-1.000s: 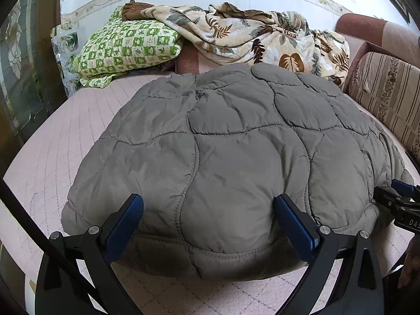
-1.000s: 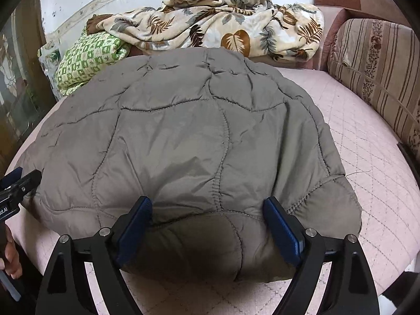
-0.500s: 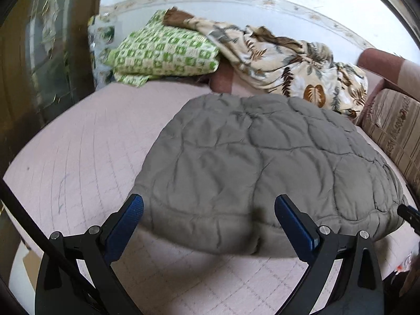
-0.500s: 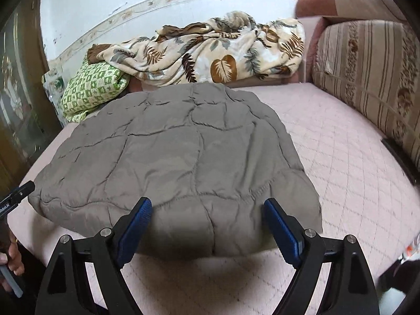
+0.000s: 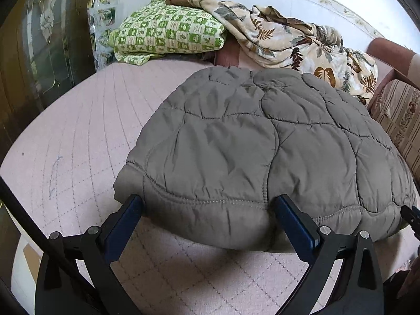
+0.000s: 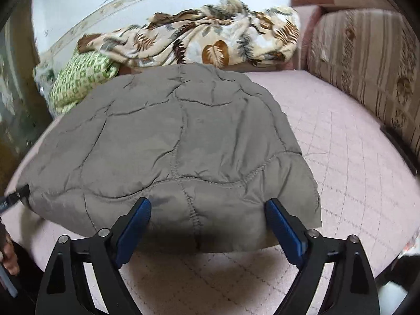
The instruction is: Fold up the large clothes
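A grey quilted puffer jacket lies folded and flat on the pink quilted bed; it also shows in the right wrist view. My left gripper is open, its blue pads on either side of the jacket's near left hem corner. My right gripper is open, its pads on either side of the near right hem. The right gripper's tip shows at the left view's right edge; the left gripper's tip shows at the right view's left edge.
A green checked pillow and a crumpled leaf-print blanket lie at the bed's head against the wall. A striped sofa back stands on the right. A glass door is on the left.
Both grippers drew back and up from the jacket, then came in again low at its near edge. The jacket has stayed flat on the bed.
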